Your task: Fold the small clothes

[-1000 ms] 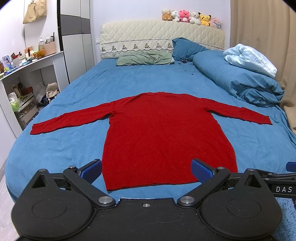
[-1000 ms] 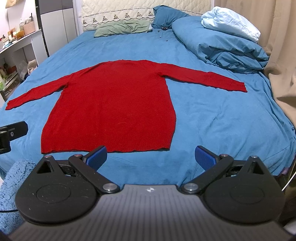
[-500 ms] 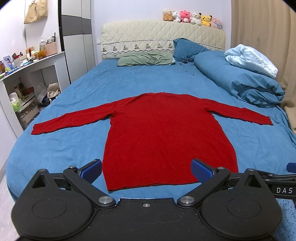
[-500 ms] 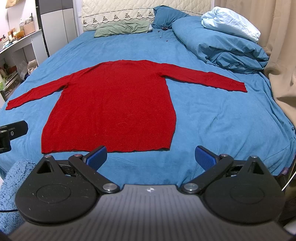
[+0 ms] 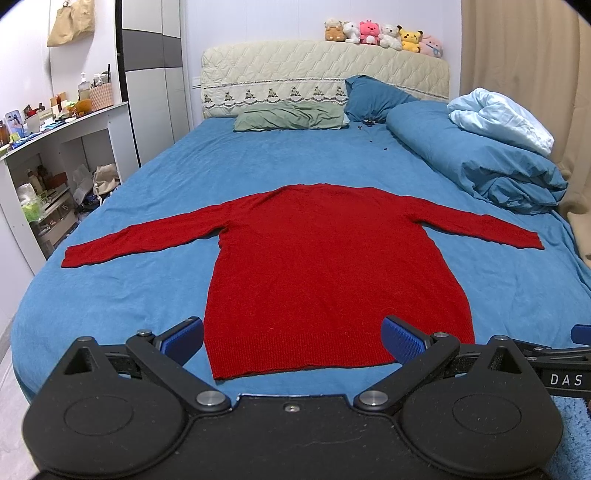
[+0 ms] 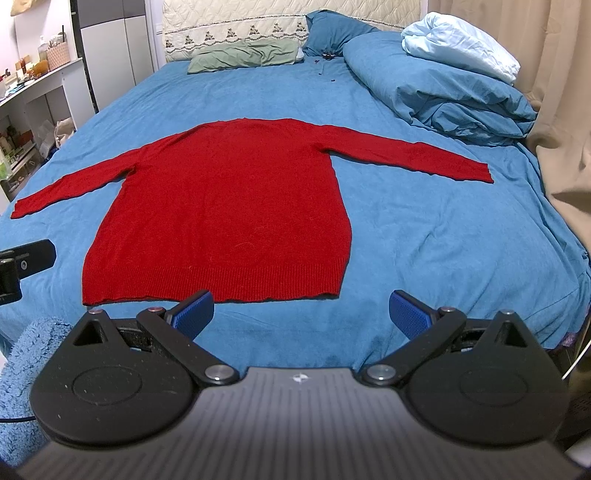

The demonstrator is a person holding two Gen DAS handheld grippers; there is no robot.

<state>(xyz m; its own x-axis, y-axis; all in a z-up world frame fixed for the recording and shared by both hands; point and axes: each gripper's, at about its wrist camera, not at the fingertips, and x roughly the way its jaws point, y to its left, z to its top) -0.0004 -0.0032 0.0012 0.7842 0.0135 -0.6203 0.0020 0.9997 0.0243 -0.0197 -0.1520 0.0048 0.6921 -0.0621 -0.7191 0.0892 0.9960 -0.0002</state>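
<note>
A red long-sleeved sweater lies flat on the blue bed, both sleeves spread out sideways and its hem toward me. My left gripper hovers open just short of the hem, its blue pads wide apart with nothing between them. My right gripper is open too, near the hem's right corner, holding nothing. Part of the right gripper's frame shows at the right edge of the left wrist view, and the left gripper's tip shows at the left edge of the right wrist view.
A rolled blue duvet with a pale blanket lies along the bed's right side. Pillows and soft toys sit at the headboard. White shelves stand left, a beige curtain right.
The left wrist view has drifted slightly, so the sweater sits a touch higher and further right. The right wrist view is almost unchanged. Both grippers stay open.
</note>
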